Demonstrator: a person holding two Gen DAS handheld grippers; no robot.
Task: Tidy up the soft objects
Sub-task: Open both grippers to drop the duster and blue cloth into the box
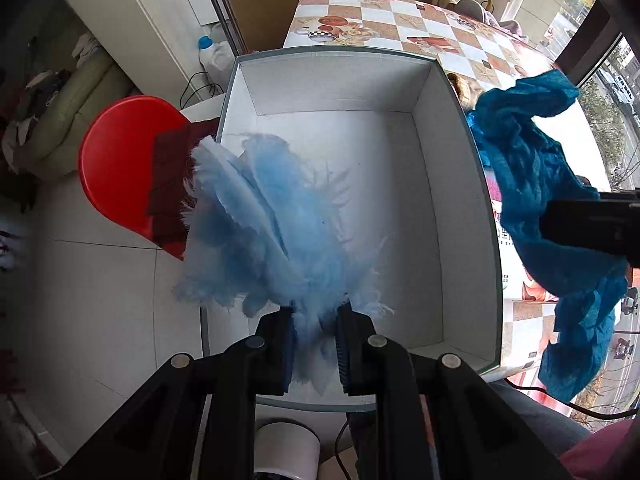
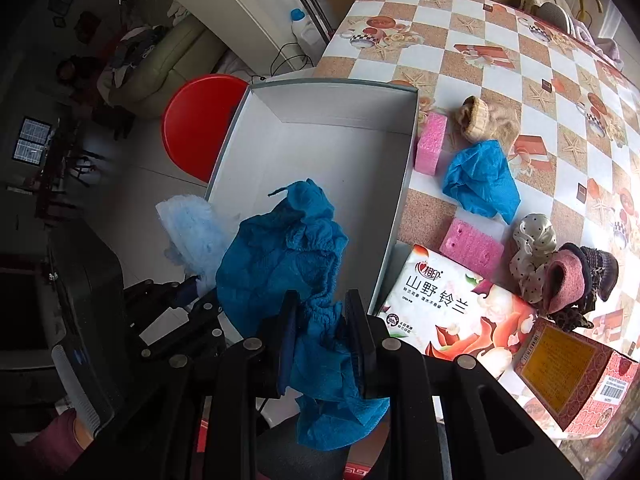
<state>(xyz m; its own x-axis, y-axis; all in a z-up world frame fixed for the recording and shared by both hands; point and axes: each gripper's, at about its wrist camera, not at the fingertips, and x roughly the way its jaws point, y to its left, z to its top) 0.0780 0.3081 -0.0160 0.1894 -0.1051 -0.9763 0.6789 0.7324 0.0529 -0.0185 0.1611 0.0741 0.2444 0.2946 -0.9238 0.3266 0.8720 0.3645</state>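
My left gripper (image 1: 316, 320) is shut on a fluffy light blue duster cloth (image 1: 256, 220) and holds it above the near left corner of the white box (image 1: 456, 160). My right gripper (image 2: 320, 320) is shut on a crumpled blue shoe cover (image 2: 284, 248) and holds it over the box's near end (image 2: 396, 208). The box holds nothing on its floor. In the left wrist view the blue shoe cover (image 1: 540, 184) hangs from the right gripper (image 1: 580, 228) beside the box's right wall. The light blue cloth also shows in the right wrist view (image 2: 192, 228).
On the checkered table (image 2: 500, 40) lie a second blue shoe cover (image 2: 484, 176), two pink sponges (image 2: 432, 140) (image 2: 472, 246), a beige knit item (image 2: 484, 118), a polka-dot scrunchie (image 2: 532, 248), dark socks (image 2: 580, 280), a tissue pack (image 2: 448, 312) and a red carton (image 2: 572, 376). A red stool (image 1: 120, 172) stands left.
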